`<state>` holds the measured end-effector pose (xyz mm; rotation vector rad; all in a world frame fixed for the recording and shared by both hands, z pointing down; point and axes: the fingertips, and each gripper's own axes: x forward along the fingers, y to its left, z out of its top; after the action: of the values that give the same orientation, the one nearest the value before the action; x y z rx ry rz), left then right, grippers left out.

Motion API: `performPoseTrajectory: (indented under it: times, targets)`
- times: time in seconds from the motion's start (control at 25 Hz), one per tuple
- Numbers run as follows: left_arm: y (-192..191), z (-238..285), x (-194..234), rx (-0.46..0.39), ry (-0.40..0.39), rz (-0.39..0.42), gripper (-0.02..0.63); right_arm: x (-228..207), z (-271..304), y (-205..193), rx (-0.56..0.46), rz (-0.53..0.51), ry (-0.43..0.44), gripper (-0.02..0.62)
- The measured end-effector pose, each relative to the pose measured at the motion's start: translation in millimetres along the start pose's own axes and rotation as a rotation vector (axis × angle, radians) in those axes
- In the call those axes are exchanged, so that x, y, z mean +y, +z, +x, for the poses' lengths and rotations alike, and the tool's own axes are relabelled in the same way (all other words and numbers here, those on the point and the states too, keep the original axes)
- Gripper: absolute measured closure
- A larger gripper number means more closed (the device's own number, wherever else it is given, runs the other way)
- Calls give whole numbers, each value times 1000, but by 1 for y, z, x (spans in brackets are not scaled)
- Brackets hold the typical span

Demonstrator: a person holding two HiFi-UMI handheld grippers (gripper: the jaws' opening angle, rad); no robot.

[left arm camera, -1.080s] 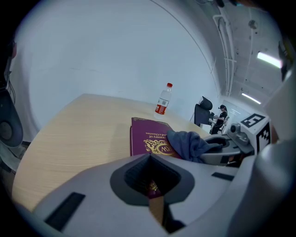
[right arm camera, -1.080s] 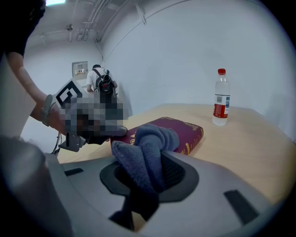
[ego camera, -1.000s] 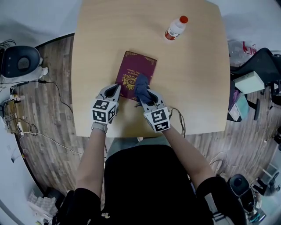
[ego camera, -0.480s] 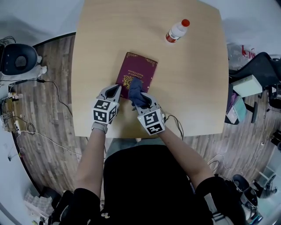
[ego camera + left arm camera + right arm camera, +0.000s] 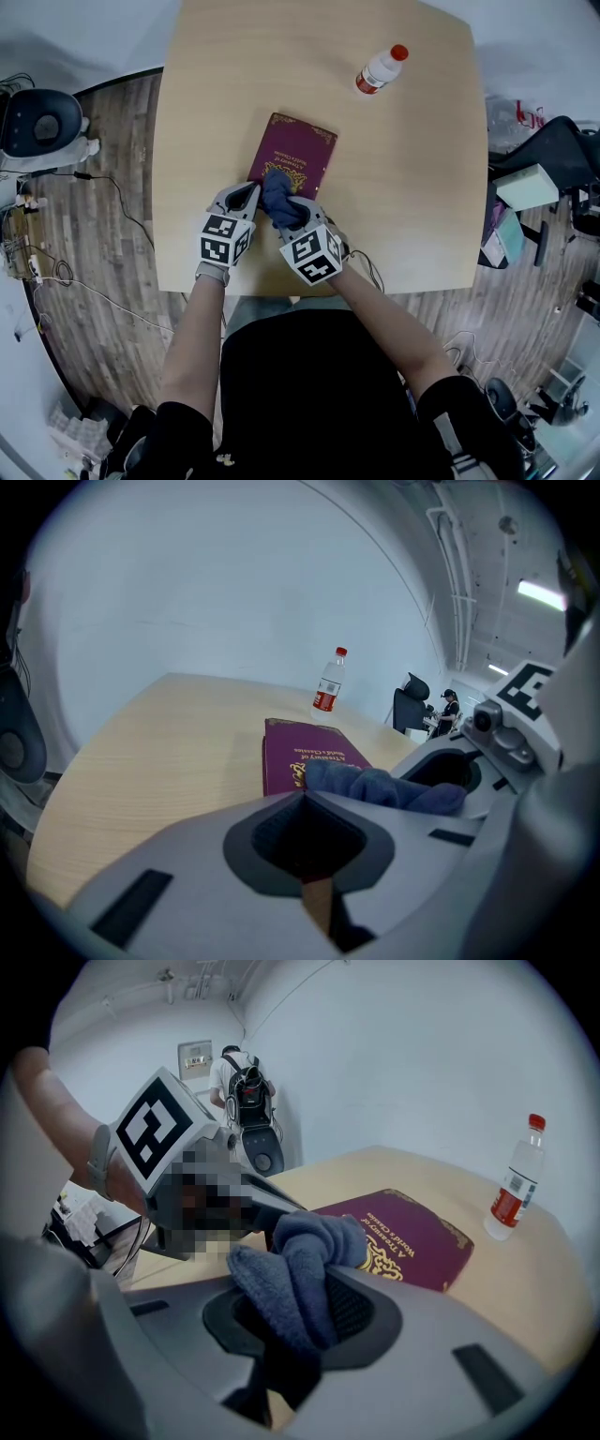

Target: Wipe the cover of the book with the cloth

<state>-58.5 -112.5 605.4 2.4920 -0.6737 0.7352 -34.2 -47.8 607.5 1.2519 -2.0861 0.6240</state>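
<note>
A maroon book with gold print lies shut on the light wooden table. My right gripper is shut on a bunched dark blue cloth, which rests on the near end of the cover over the gold emblem. In the right gripper view the cloth fills the jaws with the book beyond it. My left gripper is shut with nothing in it, its tips at the book's near left corner. In the left gripper view the book and the cloth lie just past its tips.
A clear plastic bottle with a red cap and label lies at the table's far right. Cables and a black round device sit on the floor at left. A dark chair and boxes stand at right.
My right gripper has slid the cloth left and a little nearer across the cover, close beside the left gripper. The left gripper and book have stayed put.
</note>
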Motion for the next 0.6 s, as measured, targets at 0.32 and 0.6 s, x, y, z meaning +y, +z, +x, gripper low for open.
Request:
performPoseTrajectory:
  times: [0.32, 0.6]
  targets:
    - [0, 2, -1, 10, -12, 9, 586, -31, 19, 19, 39, 40, -18, 480]
    - [0, 2, -2, 13, -23, 5, 586, -93, 32, 41, 20, 101, -88, 480]
